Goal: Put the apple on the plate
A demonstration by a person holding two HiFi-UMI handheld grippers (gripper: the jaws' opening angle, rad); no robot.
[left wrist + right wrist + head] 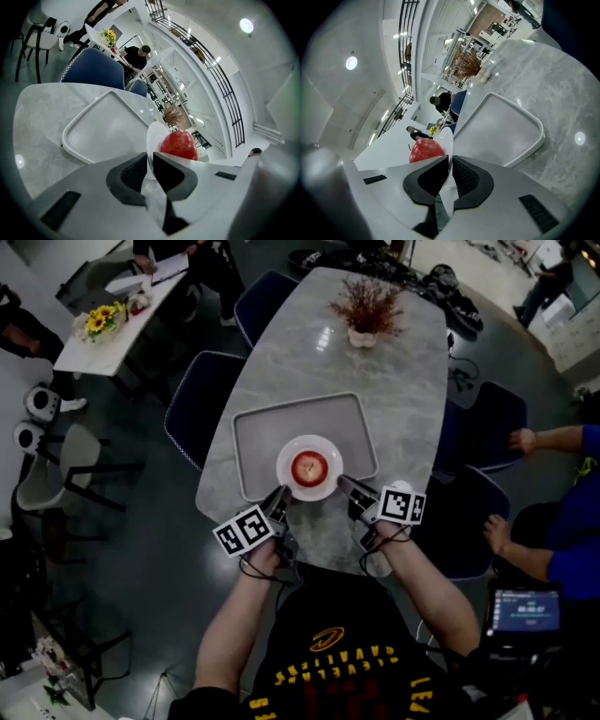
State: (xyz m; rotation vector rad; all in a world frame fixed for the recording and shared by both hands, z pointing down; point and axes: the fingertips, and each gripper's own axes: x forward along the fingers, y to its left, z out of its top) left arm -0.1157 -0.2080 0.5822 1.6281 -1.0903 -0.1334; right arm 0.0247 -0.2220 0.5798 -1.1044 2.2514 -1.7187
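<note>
Looking down from the head view, I see the apple point(309, 466) already sitting in the middle of the white plate point(284, 468), so I judge the placing itself to be done. The plate is over the near part of the grey tray point(267, 427) on the marbled table point(375, 381). My left gripper point(150, 160) is clamped on the plate's near-left rim, with the thin white edge pinched between its dark pads. My right gripper point(450, 164) has closed on the near-right rim in the same way. A grip on each side makes sense to me: the plate is shallow and the apple is round, so two holds at the same height keep the plate level and stop the fruit rolling towards the edge. Each gripper view shows the red apple just behind the rim and clear of the pads, so only the plate is being held. I cannot tell whether the plate rests on the tray or hangs just above it (neither view shows its underside). If it is to be let go, I would open both sides together so it does not tip. A dried plant point(364, 310) stands well away at the table's far end, out of the way.
</note>
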